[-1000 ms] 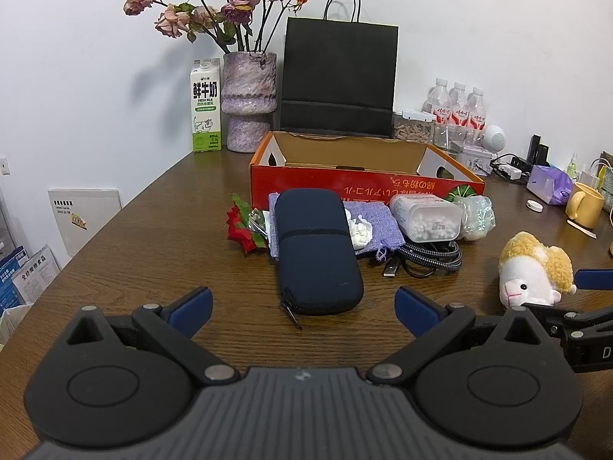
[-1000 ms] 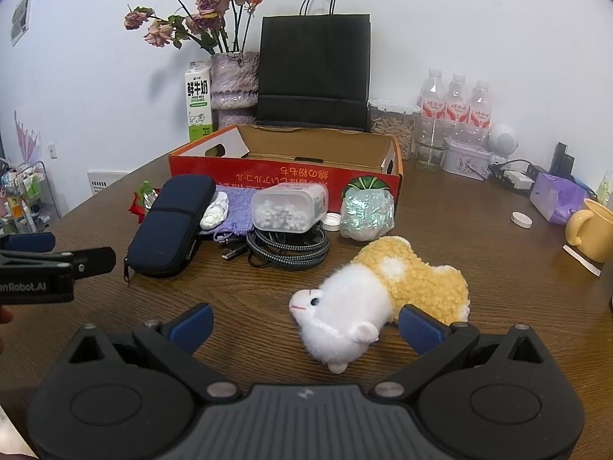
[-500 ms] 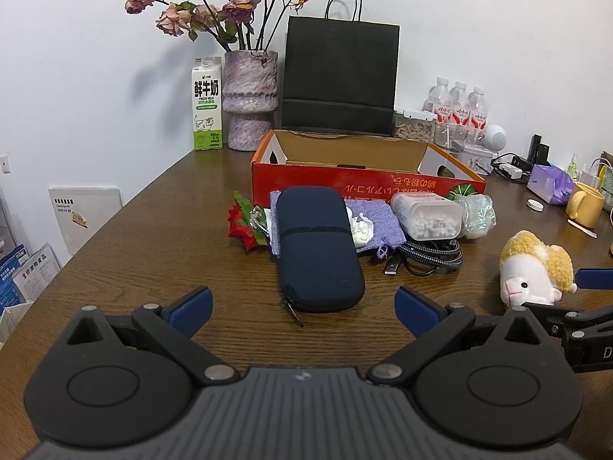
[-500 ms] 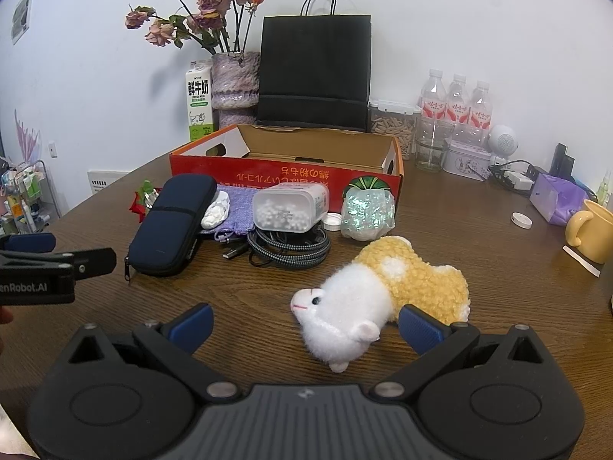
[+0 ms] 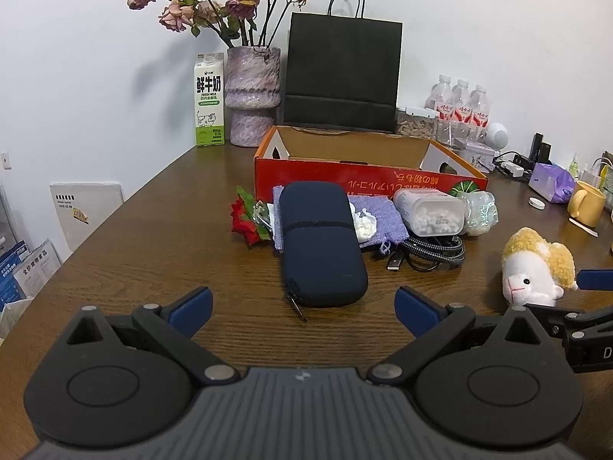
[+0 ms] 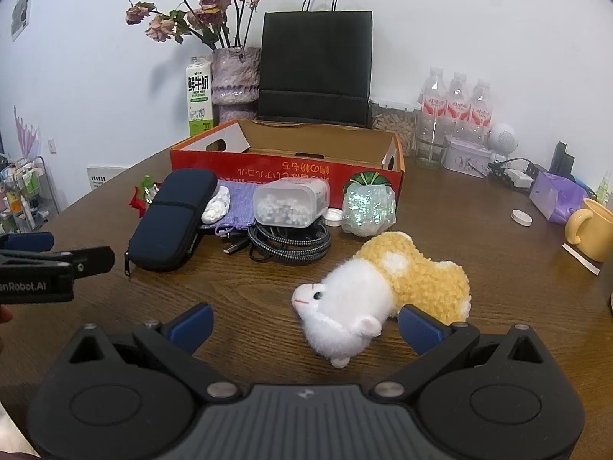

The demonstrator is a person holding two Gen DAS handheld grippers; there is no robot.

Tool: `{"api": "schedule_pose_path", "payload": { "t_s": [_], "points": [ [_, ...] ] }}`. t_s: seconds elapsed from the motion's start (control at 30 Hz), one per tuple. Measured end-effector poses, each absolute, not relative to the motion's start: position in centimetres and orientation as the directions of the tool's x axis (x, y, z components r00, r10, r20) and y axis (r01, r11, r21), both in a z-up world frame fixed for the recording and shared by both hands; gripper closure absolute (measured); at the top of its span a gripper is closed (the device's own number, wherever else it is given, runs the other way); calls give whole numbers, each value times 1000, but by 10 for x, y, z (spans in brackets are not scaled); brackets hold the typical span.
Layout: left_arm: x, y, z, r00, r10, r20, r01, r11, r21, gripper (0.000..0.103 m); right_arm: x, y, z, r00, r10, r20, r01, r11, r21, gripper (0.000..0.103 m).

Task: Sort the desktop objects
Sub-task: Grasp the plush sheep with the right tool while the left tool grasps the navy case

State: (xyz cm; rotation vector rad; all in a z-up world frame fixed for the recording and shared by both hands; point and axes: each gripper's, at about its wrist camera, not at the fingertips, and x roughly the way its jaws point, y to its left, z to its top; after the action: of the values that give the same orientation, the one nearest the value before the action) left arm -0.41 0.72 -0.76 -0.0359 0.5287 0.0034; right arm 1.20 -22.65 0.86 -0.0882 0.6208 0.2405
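Plush sheep [image 6: 379,291] lies sideways, head toward claw [image 6: 304,324].

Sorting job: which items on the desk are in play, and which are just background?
In play:
navy case
plush sheep
cable coil
clear tub of white beads
purple pouch
red flower
red box
both grippers, open: left, right

Background:
milk carton
vase
black bag
water bottles
yellow mug
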Motion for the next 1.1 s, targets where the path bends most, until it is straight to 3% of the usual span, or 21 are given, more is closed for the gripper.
{"api": "schedule_pose_path", "payload": {
  "t_s": [0.3, 0.5, 0.87, 1.1],
  "points": [
    [-3, 8, -8, 860, -5, -510, -15, 999, -35, 0, 18, -233, 8, 766, 179, -617, -227, 974, 1, 1],
    [-2, 12, -8, 858, -8, -513, -17, 999, -44, 0, 34, -241, 5, 743, 181, -644, -196, 979, 49, 10],
    [1, 21, -12, 854, 4, -520, -37, 998, -53, 0, 78, -249, -1, 706, 201, -679, -133, 979, 151, 13],
    [8, 24, -16, 846, 12, -533, -46, 998, -51, 0, 103, -247, -7, 687, 199, -699, -134, 980, 147, 28]
  ]
}}
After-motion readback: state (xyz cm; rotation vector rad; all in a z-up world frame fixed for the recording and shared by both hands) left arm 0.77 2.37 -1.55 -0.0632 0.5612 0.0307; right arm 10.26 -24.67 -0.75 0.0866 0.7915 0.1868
